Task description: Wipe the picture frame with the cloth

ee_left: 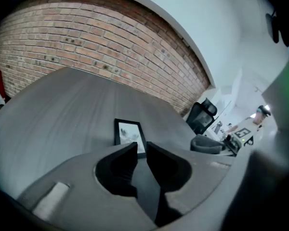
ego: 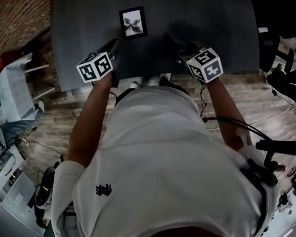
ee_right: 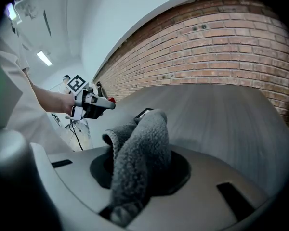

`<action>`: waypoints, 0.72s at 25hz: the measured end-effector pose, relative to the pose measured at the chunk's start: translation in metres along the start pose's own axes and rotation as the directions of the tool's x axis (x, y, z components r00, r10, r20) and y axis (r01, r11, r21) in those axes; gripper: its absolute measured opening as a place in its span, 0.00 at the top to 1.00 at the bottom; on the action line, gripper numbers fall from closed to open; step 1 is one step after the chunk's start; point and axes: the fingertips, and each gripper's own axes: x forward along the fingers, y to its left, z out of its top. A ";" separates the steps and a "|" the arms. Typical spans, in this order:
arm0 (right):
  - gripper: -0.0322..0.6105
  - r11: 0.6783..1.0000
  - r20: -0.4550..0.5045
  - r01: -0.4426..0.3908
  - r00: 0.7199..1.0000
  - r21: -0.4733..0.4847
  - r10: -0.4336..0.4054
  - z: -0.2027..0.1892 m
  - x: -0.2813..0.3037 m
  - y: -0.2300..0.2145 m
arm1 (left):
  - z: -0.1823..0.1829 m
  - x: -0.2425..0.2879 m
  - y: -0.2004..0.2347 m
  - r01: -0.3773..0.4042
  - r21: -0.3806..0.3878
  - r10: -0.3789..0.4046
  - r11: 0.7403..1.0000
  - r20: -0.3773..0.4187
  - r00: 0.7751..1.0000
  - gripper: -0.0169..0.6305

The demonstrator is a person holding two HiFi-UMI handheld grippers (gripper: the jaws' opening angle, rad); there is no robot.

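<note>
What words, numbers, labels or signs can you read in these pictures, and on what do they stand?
No readable words or numbers.
Left cube, right cube: black square codes, no letters.
Shirt emblem: dark mark, no lettering.
Picture frame: an image, no caption.

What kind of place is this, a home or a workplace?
Most likely a workplace, perhaps an office or a studio room, though I cannot be sure. A bare brick wall runs behind a large dark grey table, and a black office chair stands past the table's far end.

Picture frame point(ego: 133, 22) on table point(ego: 212, 14).
</note>
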 end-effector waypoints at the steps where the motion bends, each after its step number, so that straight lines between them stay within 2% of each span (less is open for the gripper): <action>1: 0.80 1.000 0.001 0.002 1.000 -0.004 -0.002 0.002 0.001 0.008 | -0.003 -0.012 -0.007 0.044 0.013 -0.044 0.999 -0.005 0.999 0.88; 5: 0.80 0.999 -0.002 0.037 0.999 -0.017 -0.037 0.009 0.010 0.048 | -0.020 -0.060 -0.025 0.211 0.084 -0.207 0.974 -0.051 0.977 0.94; 7: 0.80 0.998 0.008 0.053 0.999 -0.015 -0.053 0.011 0.012 0.067 | -0.030 -0.082 -0.031 0.267 0.127 -0.259 0.955 -0.077 0.963 0.95; 13: 0.81 0.997 0.016 0.050 0.999 -0.056 -0.049 0.007 0.021 0.137 | -0.063 -0.149 -0.031 0.336 0.198 -0.317 0.921 -0.120 0.941 0.95; 18: 0.81 0.995 0.021 0.077 0.997 -0.069 -0.075 0.004 0.021 0.189 | -0.085 -0.187 -0.021 0.377 0.210 -0.356 0.902 -0.133 0.925 0.95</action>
